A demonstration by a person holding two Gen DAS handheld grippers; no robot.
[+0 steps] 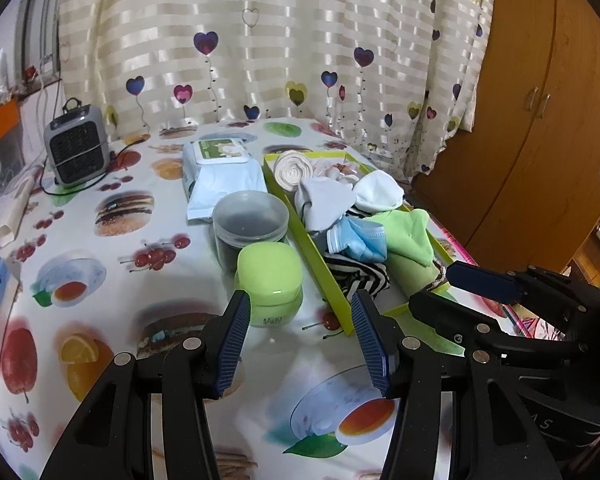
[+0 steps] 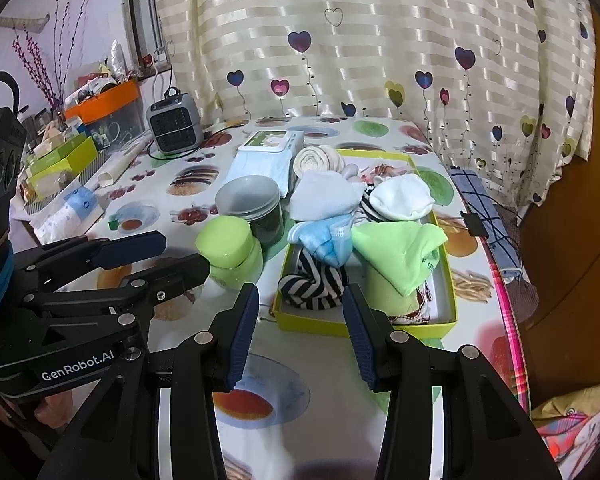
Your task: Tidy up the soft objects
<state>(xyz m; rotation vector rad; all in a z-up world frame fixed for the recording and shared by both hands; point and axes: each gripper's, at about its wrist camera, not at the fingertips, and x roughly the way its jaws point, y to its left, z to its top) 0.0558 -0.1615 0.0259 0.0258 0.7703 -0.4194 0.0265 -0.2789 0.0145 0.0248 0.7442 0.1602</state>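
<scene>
Inside the green tray (image 2: pixel 444 322) lies a soft heap: striped sock (image 2: pixel 312 284) nearest, crumpled blue mask (image 2: pixel 324 240), folded green cloth (image 2: pixel 400 252), white socks (image 2: pixel 400 196) behind. Left of the tray stand a glossy green jar (image 2: pixel 230 250) and a grey-lidded tub (image 2: pixel 250 200). Both the left gripper (image 1: pixel 300 340) and right gripper (image 2: pixel 300 336) hover wide and empty over bare tablecloth (image 2: pixel 292 380) before the tray.

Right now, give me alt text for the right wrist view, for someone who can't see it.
A lime-green shallow box on a fruit-print tablecloth holds soft items: a striped sock, green cloth, blue face mask and white socks. The open right gripper hovers empty before it; the left gripper, also open, sits near a green-lidded jar.
</scene>
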